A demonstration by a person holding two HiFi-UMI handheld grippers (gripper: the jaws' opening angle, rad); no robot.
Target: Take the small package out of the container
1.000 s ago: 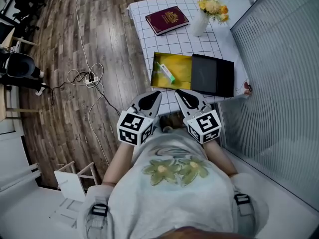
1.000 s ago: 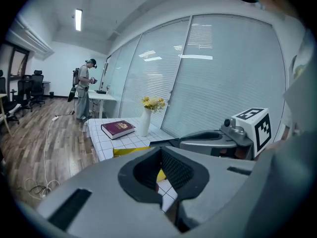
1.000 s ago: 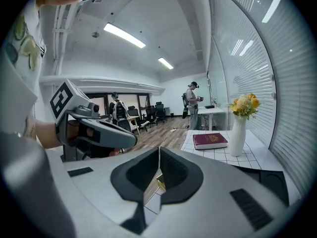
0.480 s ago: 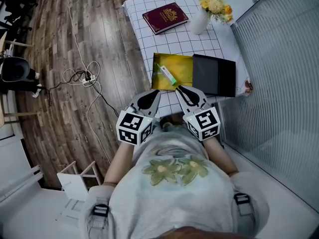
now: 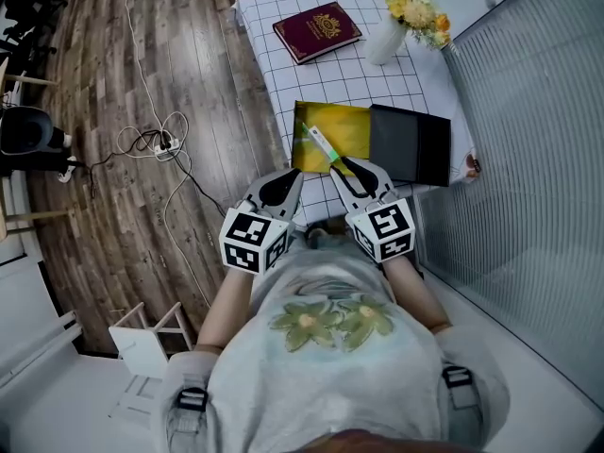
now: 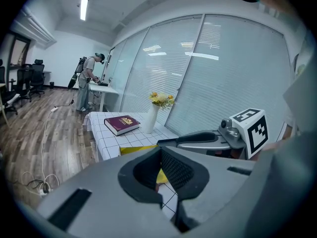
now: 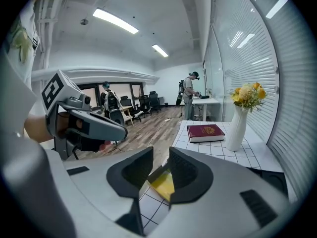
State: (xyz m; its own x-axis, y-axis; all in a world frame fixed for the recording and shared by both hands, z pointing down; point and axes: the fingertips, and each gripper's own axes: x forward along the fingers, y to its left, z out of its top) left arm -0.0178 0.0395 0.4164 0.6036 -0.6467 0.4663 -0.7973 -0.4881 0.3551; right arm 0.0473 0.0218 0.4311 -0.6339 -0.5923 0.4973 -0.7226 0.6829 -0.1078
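My right gripper (image 5: 349,166) has just been opening; its jaws stand apart with nothing between them, at the near edge of the yellow-lined box (image 5: 354,125). The small green-and-white package (image 5: 319,143) lies inside at the gripper's 11 o'clock, long axis 11 to 5, near end just beside the tips. My left gripper (image 5: 286,185), pressed together and empty, is farther off.

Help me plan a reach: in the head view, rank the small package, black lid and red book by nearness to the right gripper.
Right gripper, jaws just opening, nothing between:
1. small package, just ahead in yellow container
2. black lid, right of it
3. red book, far end of table
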